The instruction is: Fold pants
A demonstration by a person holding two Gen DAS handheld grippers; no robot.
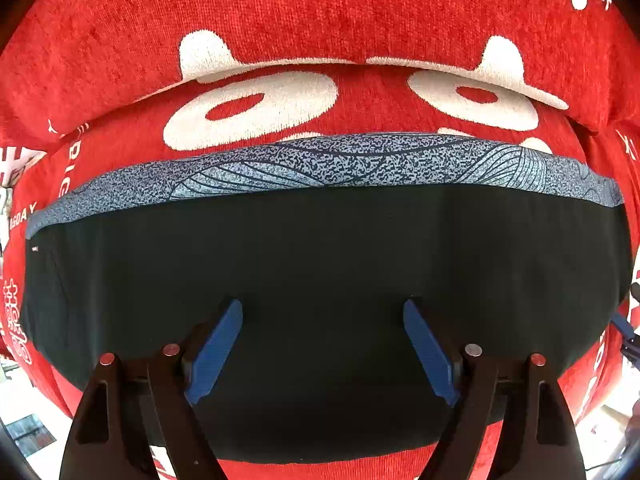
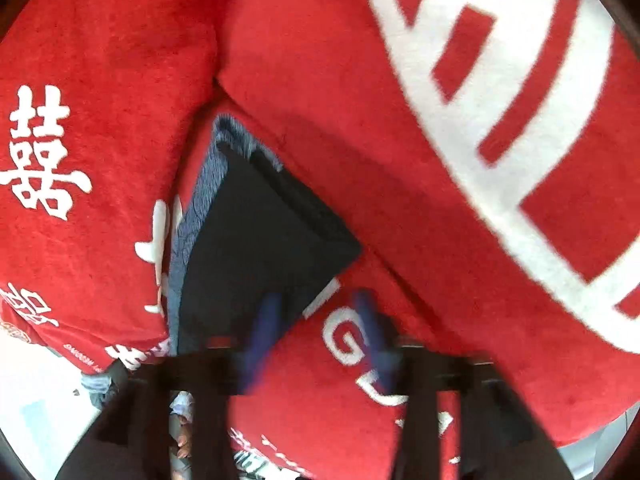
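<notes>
In the left wrist view the left gripper points down over the pants, its two blue pads spread wide with only flat black cloth showing in the gap — nothing pinched. The pants lie folded into one broad dark slab, smooth and without creases here. Along the far edge runs a speckled blue-grey band with thin dark curved lines drawn across it. A tiny pale tag sits near the slab's left end.

Beyond the band is the red cover, plush, with white shapes and lettering; a thick fold or cushion of it rises behind the pants.

In the right wrist view, blurred, the right gripper stands apart too, both pads spread and gripping nothing. One pad lies over the near corner of the pants, the other over red cover with a white letter. From here the pants look like a dark wedge with the grey-blue band along its left side, tucked between two red cushions.

One pair of pants, two grippers, four pads in all.
</notes>
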